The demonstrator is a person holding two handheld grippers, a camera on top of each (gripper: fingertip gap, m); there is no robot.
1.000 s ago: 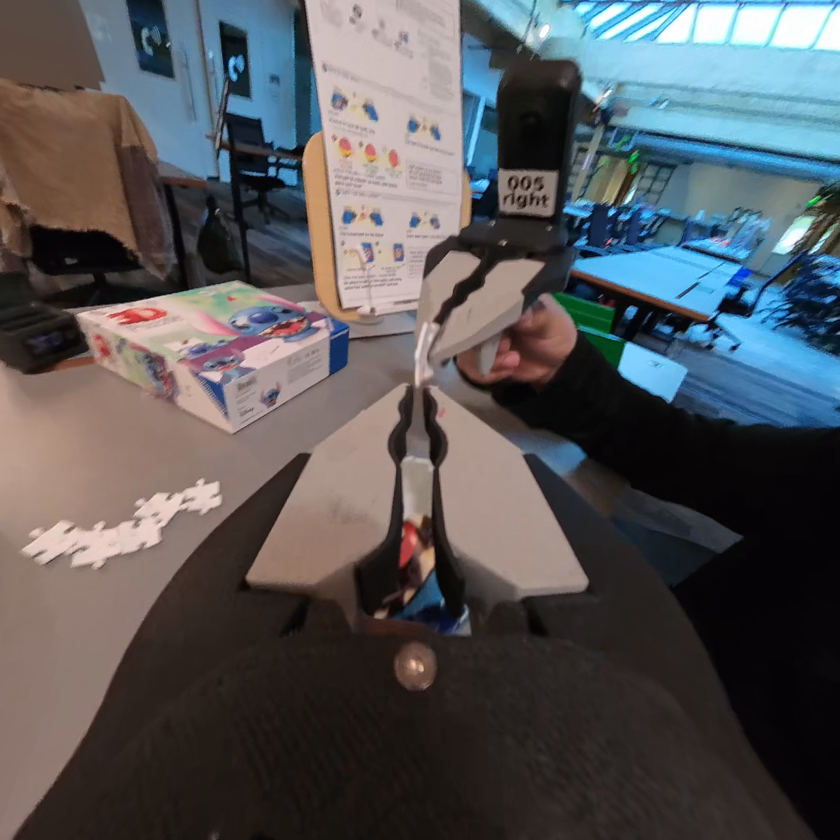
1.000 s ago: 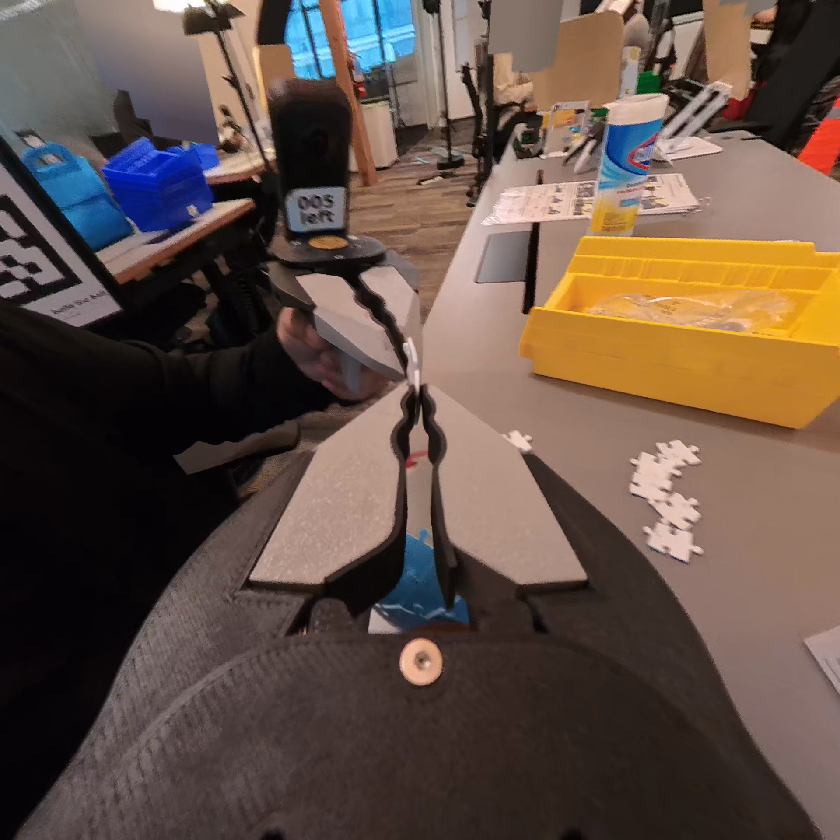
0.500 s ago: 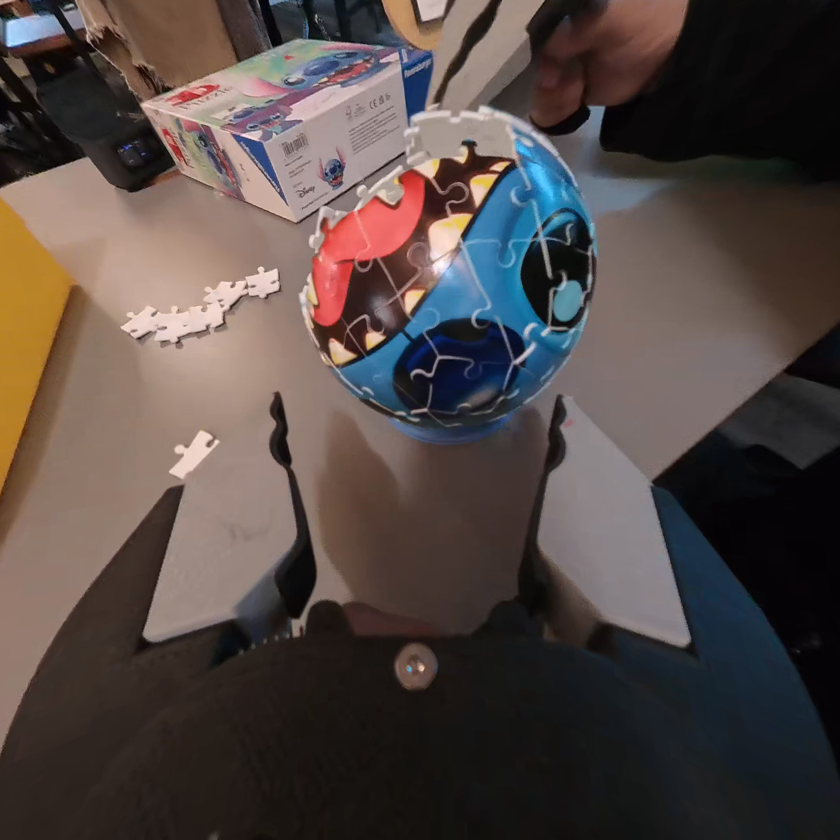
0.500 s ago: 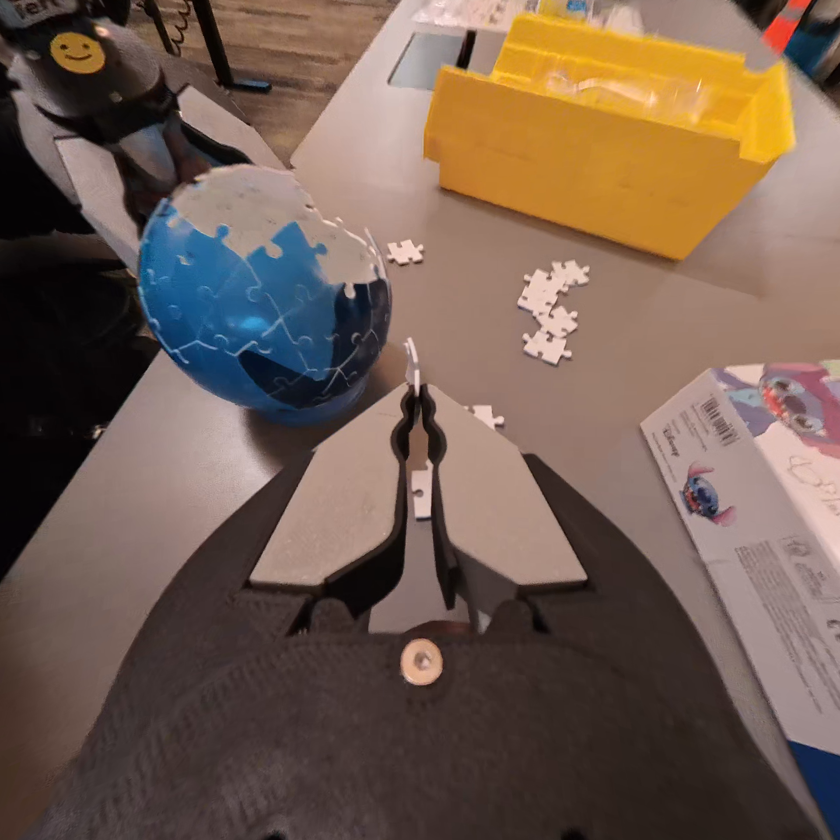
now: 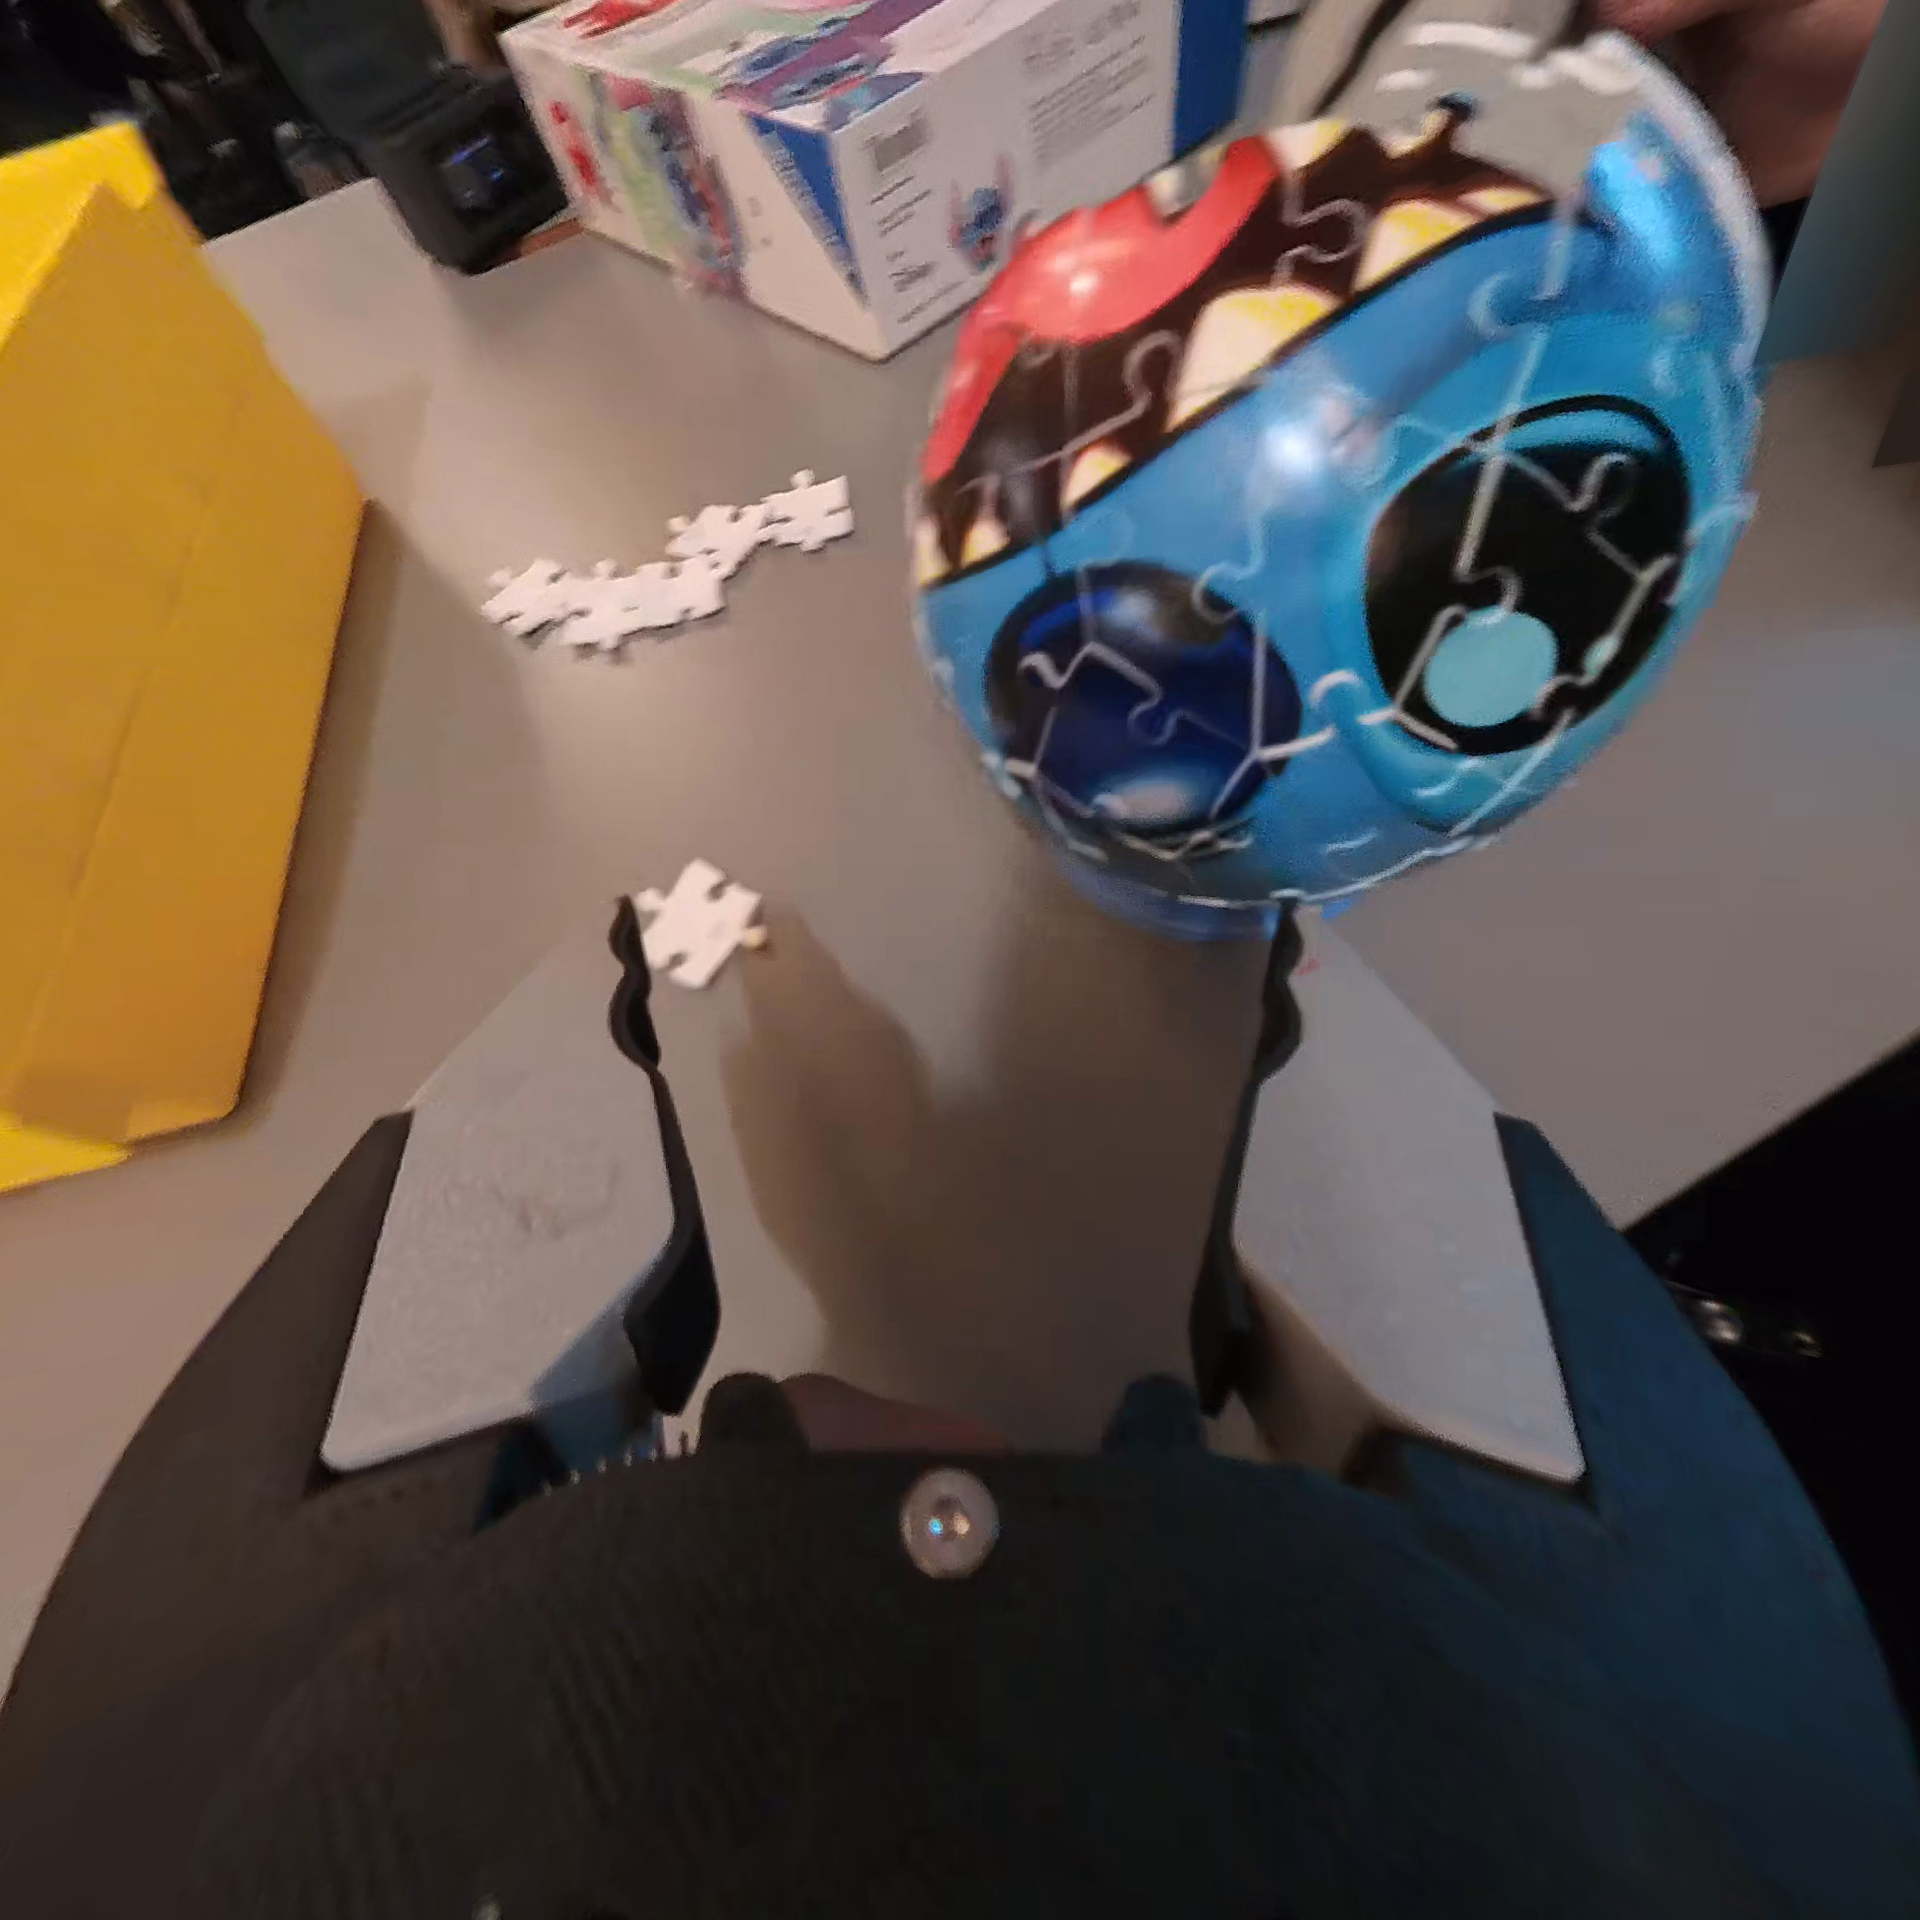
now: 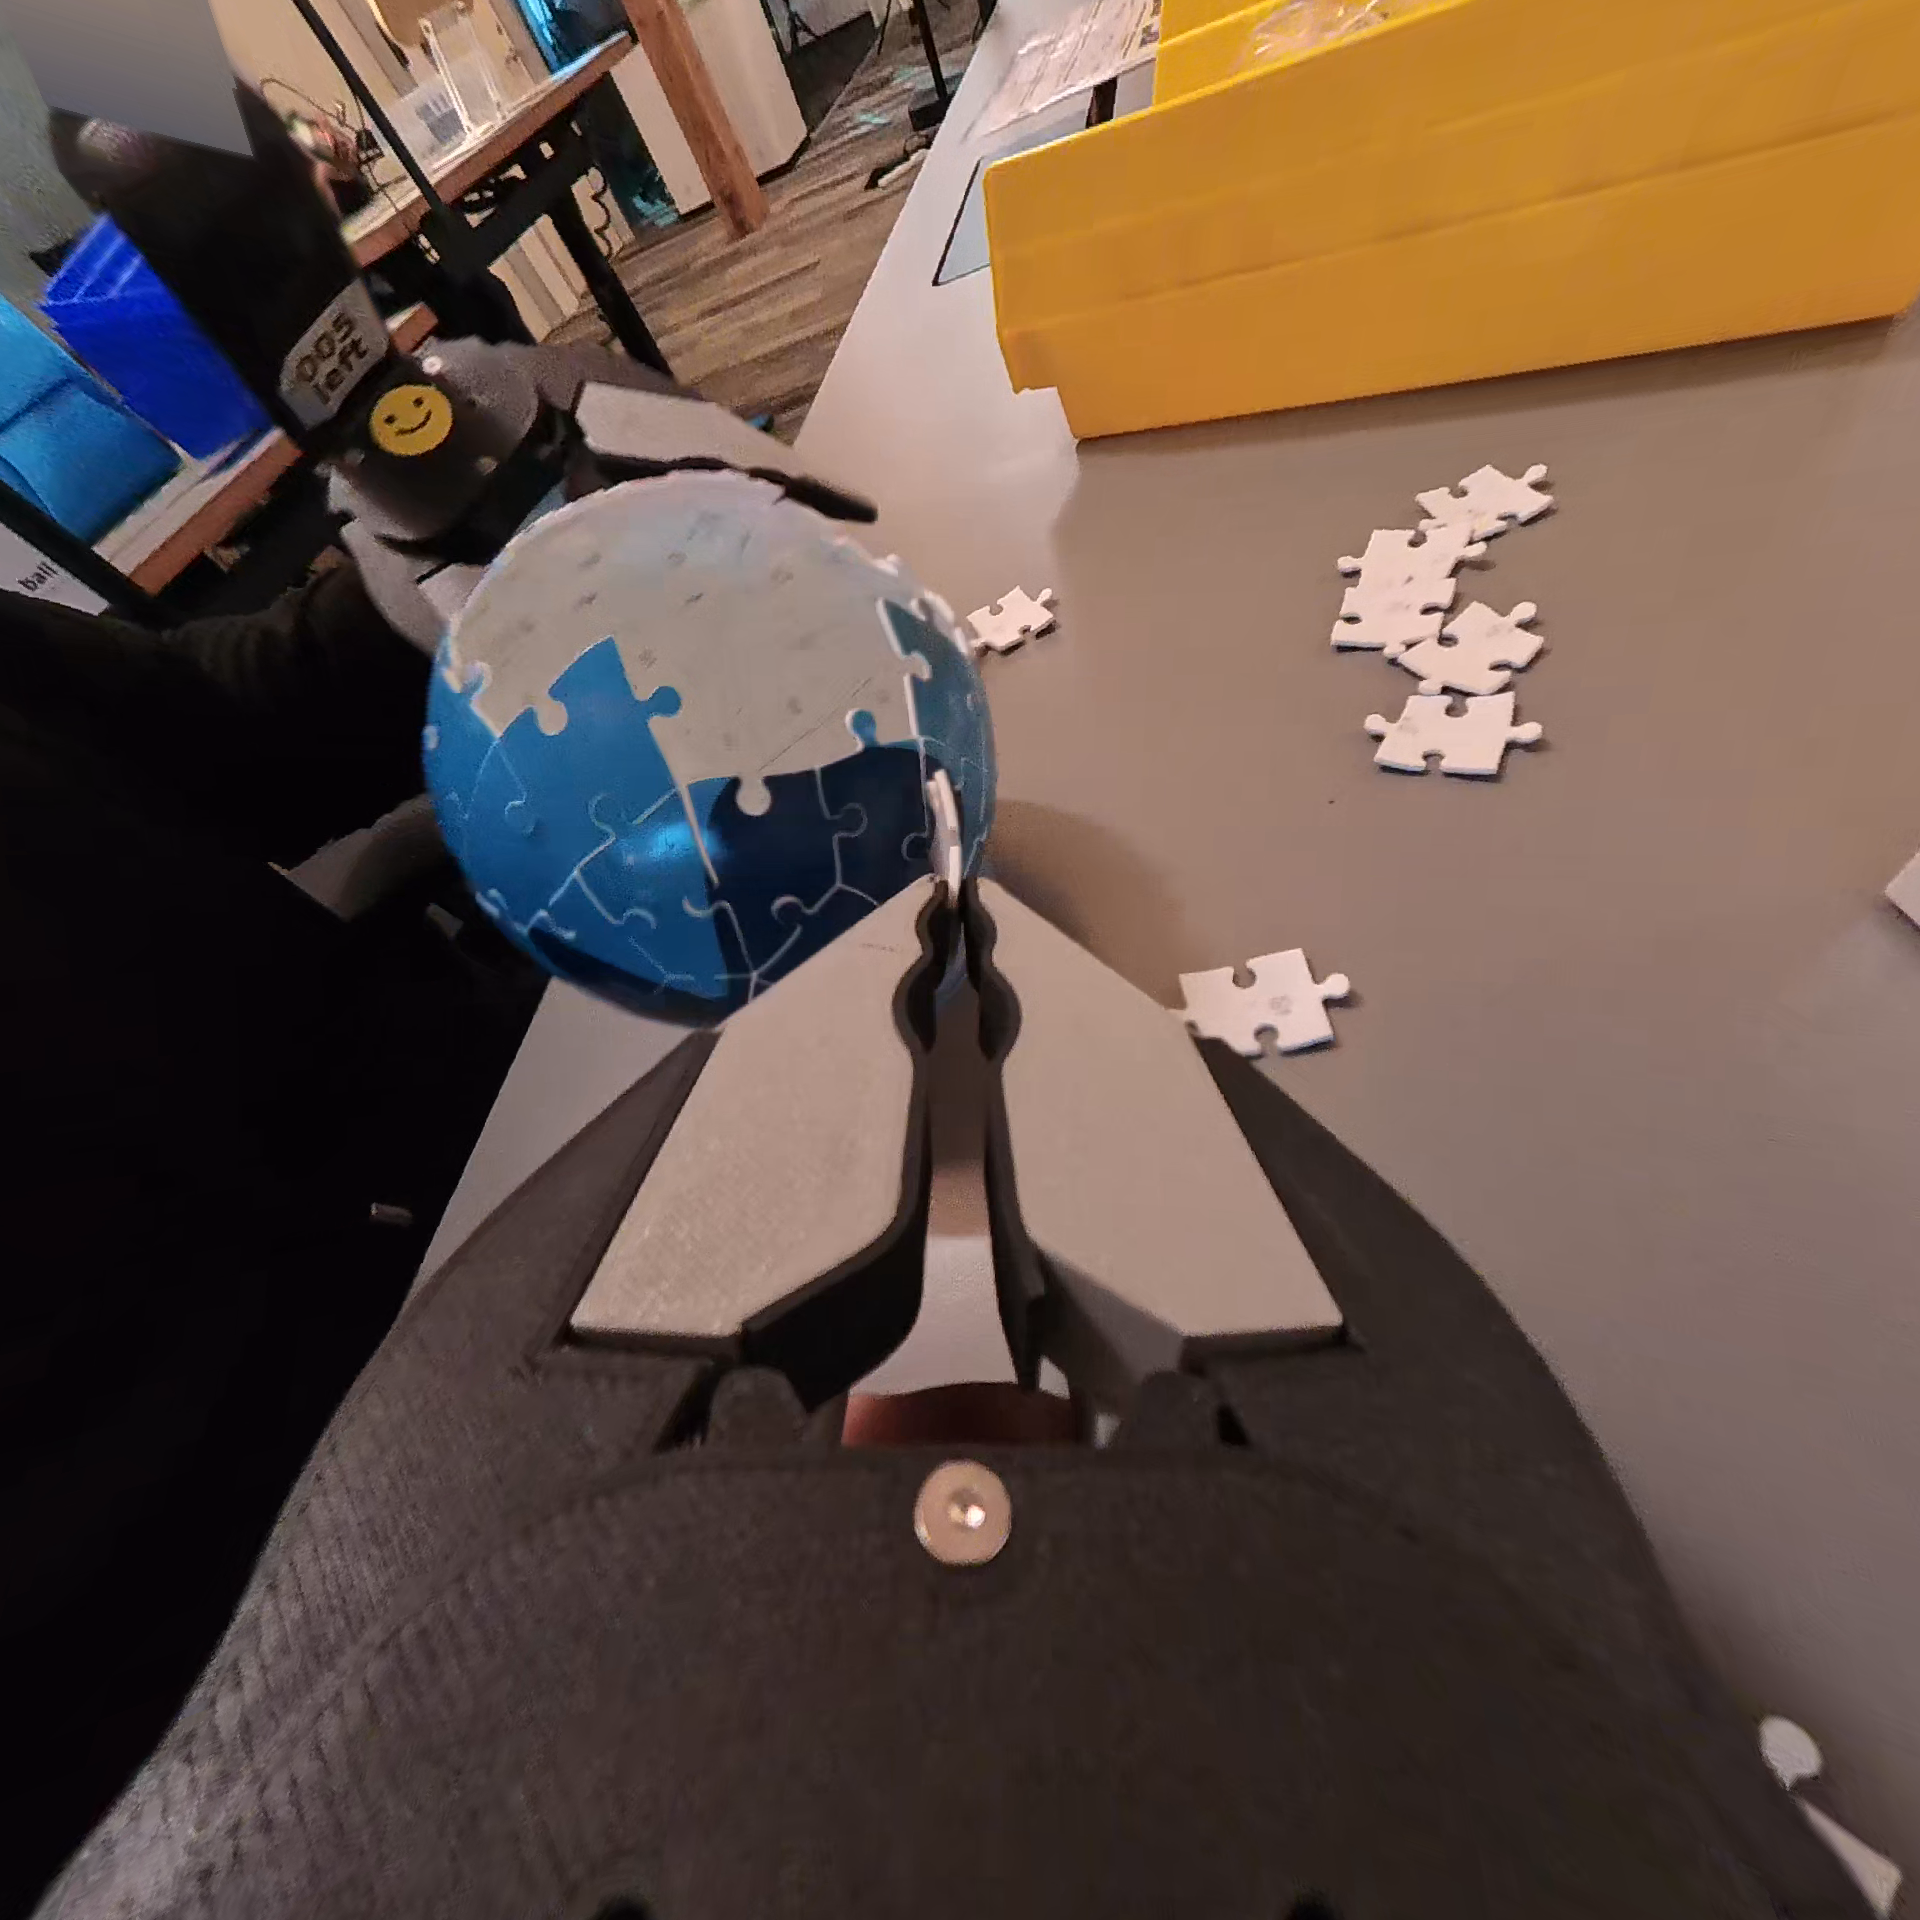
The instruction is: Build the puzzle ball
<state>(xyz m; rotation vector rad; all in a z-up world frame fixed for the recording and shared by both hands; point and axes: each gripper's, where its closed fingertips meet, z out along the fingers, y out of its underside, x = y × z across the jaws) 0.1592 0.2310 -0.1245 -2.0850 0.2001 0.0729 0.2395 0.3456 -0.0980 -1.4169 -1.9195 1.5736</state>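
Grey table (image 5: 644,343): carries the puzzle ball, loose pieces, a yellow bin and a printed box.
Puzzle ball (image 5: 1340,499): mostly blue, with red, black and cream patches on one side; rests near the table edge, just past the left tool's tip on the right side.
Ball, right wrist view (image 6: 707,769): blue lower half, pale unprinted piece backs across the top.
Left tool (image 5: 951,935): spread wide, nothing between its fingers.
Single piece (image 5: 701,923): white, flat on the table, just beside the left tool's left fingertip.
Right tool (image 6: 954,896): pinched narrow on a white puzzle piece (image 6: 943,826), held edge-on and upright, close against the ball's side; contact cannot be told.
Joined pieces (image 5: 665,566): white strip on the table between the bin and the ball.
Yellow bin (image 6: 1455,239): far side of the table, well apart from the ball.
Printed box (image 5: 883,135): behind the ball, blurred.
Another loose piece (image 6: 1262,1003): just beside the right tool's right finger.
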